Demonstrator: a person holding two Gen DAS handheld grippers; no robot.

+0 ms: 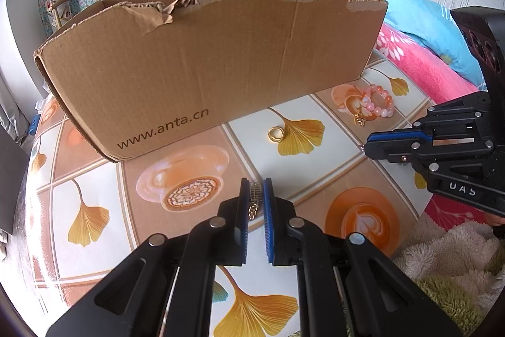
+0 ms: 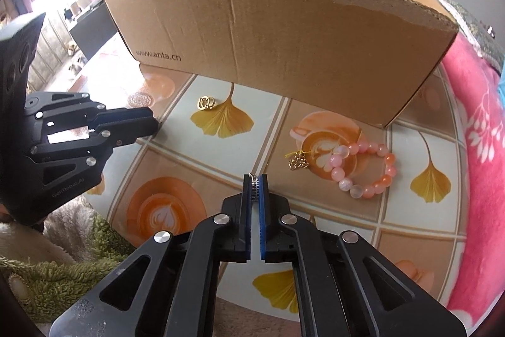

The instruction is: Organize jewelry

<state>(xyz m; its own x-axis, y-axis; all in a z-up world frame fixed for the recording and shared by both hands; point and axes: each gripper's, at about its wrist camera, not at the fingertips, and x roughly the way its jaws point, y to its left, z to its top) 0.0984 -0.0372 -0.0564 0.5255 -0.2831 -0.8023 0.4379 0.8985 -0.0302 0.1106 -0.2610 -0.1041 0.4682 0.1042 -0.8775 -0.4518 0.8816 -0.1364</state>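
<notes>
Left gripper (image 1: pixel 256 191) jaws clamp a gold chain (image 1: pixel 254 201); right gripper (image 2: pixel 255 188) jaws clamp a small silver piece (image 2: pixel 254 186). The cardboard box (image 1: pixel 202 59) lies straight ahead of both, long side facing them, left gripper nearer its printed end.

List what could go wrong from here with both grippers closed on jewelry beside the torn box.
1. The gold chain dangles from the left gripper and might snag the torn rim of the brown cardboard box on the way in.
2. The right gripper pinches only a thin silver chain at its tips; it could slip out.
3. The pink bead bracelet lies close by and might get knocked.
</notes>
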